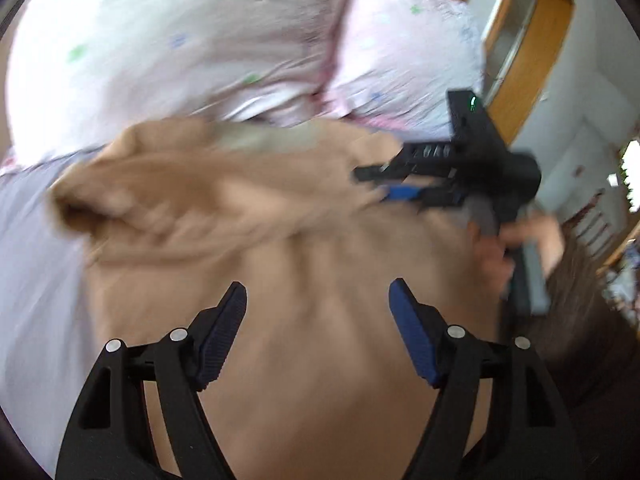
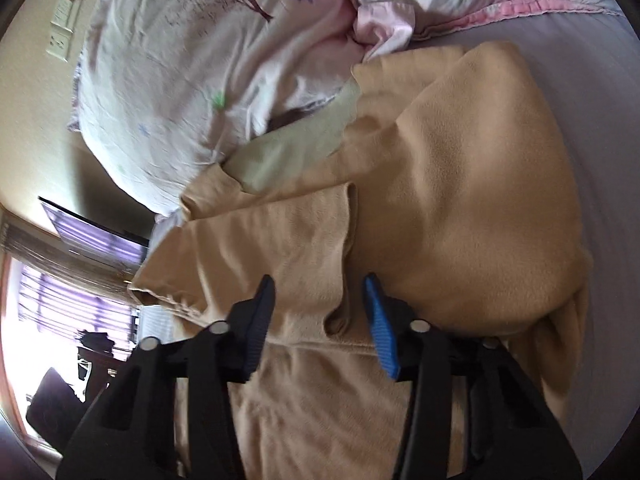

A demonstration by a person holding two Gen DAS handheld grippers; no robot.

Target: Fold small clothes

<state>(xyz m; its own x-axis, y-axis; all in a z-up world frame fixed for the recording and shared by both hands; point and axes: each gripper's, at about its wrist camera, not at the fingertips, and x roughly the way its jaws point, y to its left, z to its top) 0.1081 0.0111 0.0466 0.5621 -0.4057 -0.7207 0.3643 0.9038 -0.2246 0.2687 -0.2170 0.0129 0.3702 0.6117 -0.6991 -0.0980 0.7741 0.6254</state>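
A tan fleece garment (image 1: pixel 280 280) lies on a lilac bed sheet (image 1: pixel 28 264), partly folded over itself, with a pale green lining showing near its far edge (image 2: pixel 288 152). My left gripper (image 1: pixel 318 300) is open and empty just above the garment's near part. My right gripper (image 2: pixel 320 292) is open over a sleeve cuff and fold edge (image 2: pixel 340 312) of the same garment (image 2: pixel 460 208). In the left wrist view the right gripper (image 1: pixel 376 178) reaches in from the right over the garment's far side, held by a hand (image 1: pixel 504 248). That view is blurred.
A bunched white and pink floral quilt (image 1: pixel 208 48) lies beyond the garment and also shows in the right wrist view (image 2: pixel 200 60). A wooden door frame (image 1: pixel 532 56) stands at the right. A bright window with blinds (image 2: pixel 60 304) and a wall socket (image 2: pixel 60 40) are at the left.
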